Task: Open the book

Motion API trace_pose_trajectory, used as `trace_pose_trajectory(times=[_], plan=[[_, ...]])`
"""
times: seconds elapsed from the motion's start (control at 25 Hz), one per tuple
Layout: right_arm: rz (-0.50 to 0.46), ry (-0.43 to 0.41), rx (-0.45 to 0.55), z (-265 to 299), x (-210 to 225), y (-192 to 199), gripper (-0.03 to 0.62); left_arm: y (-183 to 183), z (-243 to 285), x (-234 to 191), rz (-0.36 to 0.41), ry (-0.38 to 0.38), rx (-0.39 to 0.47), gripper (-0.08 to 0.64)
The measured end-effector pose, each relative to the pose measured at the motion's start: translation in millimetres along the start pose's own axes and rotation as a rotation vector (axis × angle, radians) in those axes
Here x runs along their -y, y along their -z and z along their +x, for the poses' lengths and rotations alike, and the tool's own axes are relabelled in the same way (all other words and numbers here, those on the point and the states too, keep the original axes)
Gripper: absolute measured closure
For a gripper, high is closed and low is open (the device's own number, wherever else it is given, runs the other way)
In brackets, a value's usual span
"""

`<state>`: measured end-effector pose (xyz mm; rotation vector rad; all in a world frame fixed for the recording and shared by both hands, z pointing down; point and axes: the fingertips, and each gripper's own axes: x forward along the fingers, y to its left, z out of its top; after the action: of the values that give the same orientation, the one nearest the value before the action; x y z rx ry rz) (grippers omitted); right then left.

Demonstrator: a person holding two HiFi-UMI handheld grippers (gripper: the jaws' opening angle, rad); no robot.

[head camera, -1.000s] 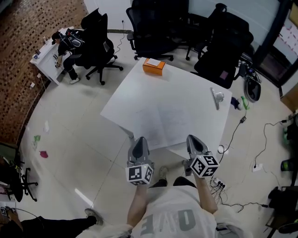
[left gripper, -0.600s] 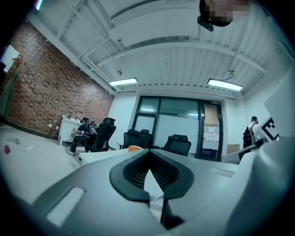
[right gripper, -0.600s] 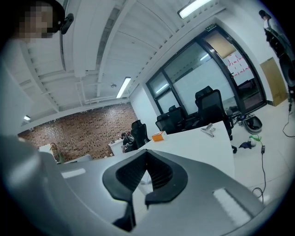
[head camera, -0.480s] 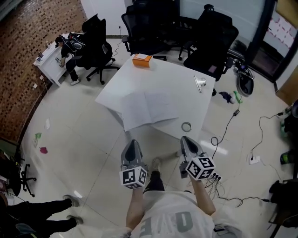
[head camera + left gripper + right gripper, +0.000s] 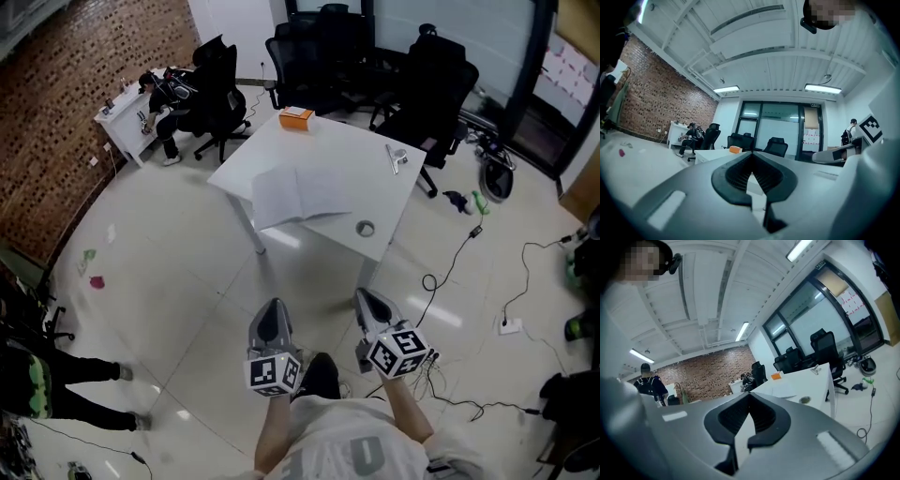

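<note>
The book (image 5: pixel 298 195) lies open and flat on the white table (image 5: pixel 375 187), its pale pages showing; the right gripper view shows it as a thin white sheet (image 5: pixel 785 390). Both grippers are held level close to the person's body, well short of the table and over bare floor. My left gripper (image 5: pixel 273 307) is shut with nothing between its jaws, its tips meeting in its own view (image 5: pixel 751 157). The right gripper (image 5: pixel 370 300) is likewise shut and empty (image 5: pixel 749 397).
An orange box (image 5: pixel 296 116) sits at the table's far corner, a tape roll (image 5: pixel 365 228) near its front edge, and a metal clip (image 5: pixel 395 157) on its right side. Black office chairs (image 5: pixel 427 89) ring the far side. A person sits at a small desk (image 5: pixel 164 103). Cables (image 5: pixel 450 267) trail on the floor at right.
The person has backed away from the table, so it now lies much farther off and looks smaller. Both grippers came back with the person, still shut.
</note>
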<state>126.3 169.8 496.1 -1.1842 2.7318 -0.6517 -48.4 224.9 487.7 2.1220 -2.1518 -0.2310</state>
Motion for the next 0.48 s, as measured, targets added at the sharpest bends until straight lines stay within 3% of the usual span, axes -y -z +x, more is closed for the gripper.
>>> trace_pose_trajectory(times=[0.28,0.48], plan=[[-0.148,-0.009,-0.007,-17,-25,-3,0.591,-20,-2,26,0.009,0.055,0.047,0.546],[-0.176,-0.005,0.007,-29,-36,-11,0.591,-29,-7,43,0.021,0.074,0.059,0.545]])
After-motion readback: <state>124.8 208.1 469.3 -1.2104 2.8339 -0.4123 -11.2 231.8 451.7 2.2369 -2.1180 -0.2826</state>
